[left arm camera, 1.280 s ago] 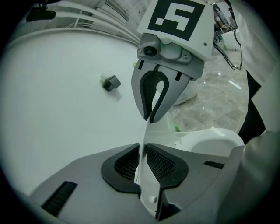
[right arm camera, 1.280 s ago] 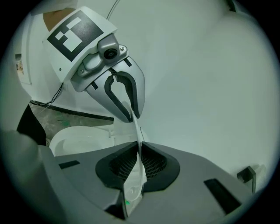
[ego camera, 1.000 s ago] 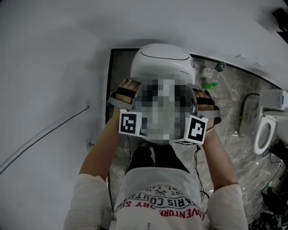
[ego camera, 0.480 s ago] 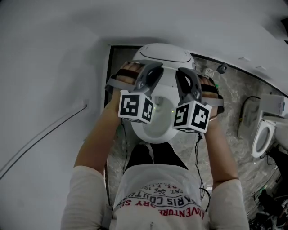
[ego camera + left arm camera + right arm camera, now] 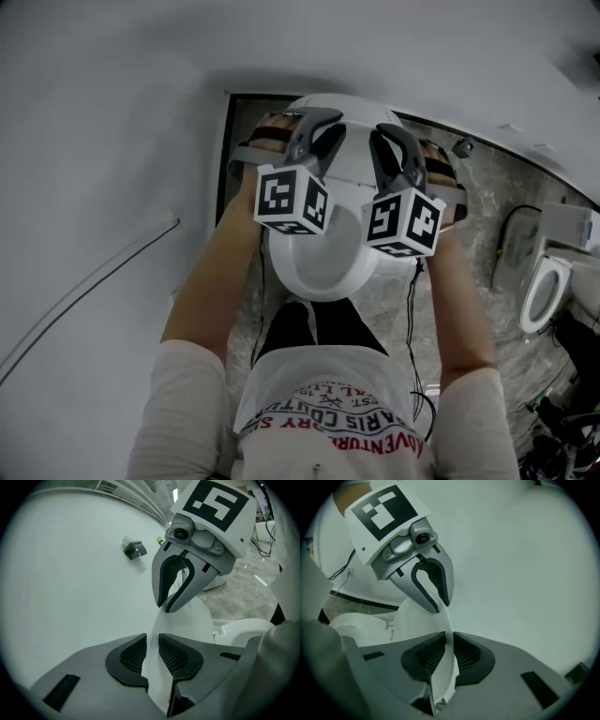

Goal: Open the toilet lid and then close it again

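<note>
In the head view the white toilet lid (image 5: 349, 183) stands raised over the seat and bowl (image 5: 323, 267), leaning toward the tank (image 5: 337, 101). Each gripper holds its top edge from one side. In the left gripper view the lid's edge (image 5: 152, 686) runs between the left gripper's (image 5: 150, 653) pads. Those jaws are opening and stand wider than the edge is thick. The right gripper (image 5: 449, 651) is shut on the same edge (image 5: 443, 686), with both pads against it. Each gripper view shows the other gripper (image 5: 174, 590) (image 5: 433, 585) further along the lid.
A white wall (image 5: 103, 141) lies close on the left, with a small hook (image 5: 133, 548) on it. A second toilet (image 5: 542, 292) and cables (image 5: 412, 328) sit on the marble floor (image 5: 473, 244) to the right. The person's legs stand just before the bowl.
Both grippers have moved away from the person toward the tank, carrying the lid's edge further up and back. More of the seat now shows below them.
</note>
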`<state>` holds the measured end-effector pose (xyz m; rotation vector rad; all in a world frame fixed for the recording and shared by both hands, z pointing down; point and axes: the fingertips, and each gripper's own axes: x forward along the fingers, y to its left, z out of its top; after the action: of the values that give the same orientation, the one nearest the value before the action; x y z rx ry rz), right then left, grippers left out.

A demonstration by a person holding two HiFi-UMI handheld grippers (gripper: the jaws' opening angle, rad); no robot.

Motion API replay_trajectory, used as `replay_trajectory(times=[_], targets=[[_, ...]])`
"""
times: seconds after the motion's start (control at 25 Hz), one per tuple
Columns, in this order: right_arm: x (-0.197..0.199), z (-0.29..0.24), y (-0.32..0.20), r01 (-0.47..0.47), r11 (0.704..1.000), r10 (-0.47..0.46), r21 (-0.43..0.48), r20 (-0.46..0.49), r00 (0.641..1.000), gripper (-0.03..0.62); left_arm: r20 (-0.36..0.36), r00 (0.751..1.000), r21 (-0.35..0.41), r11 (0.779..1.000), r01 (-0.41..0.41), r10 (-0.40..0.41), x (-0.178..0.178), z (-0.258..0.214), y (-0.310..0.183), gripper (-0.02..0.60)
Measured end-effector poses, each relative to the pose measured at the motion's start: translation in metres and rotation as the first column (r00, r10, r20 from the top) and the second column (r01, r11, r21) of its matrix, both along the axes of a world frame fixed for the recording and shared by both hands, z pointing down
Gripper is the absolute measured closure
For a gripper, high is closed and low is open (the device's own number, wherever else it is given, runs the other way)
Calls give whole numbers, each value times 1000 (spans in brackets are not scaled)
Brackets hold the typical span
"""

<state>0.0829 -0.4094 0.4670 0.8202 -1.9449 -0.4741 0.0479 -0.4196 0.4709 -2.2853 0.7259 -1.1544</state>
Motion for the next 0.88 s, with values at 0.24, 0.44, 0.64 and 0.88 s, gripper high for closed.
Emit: replay_trajectory(times=[0.24, 0.44, 0.64, 0.88], targets=[[-2, 5, -17, -10, 1000, 10, -4, 21, 1000, 557, -24, 999, -11, 999, 38, -38, -2, 5, -17, 497], [1, 5, -20, 4, 1000, -3, -24, 47, 999, 556, -17, 999, -9, 999, 37, -37, 1, 5, -20, 495], [3, 2, -19, -23, 1000, 23, 0, 73, 997, 556, -16, 998, 24, 998, 61, -61, 0, 2, -18, 495], [5, -9, -5, -73, 995, 81, -66, 123, 989, 556, -29, 996, -67, 994, 82, -84, -4, -11, -8, 461]])
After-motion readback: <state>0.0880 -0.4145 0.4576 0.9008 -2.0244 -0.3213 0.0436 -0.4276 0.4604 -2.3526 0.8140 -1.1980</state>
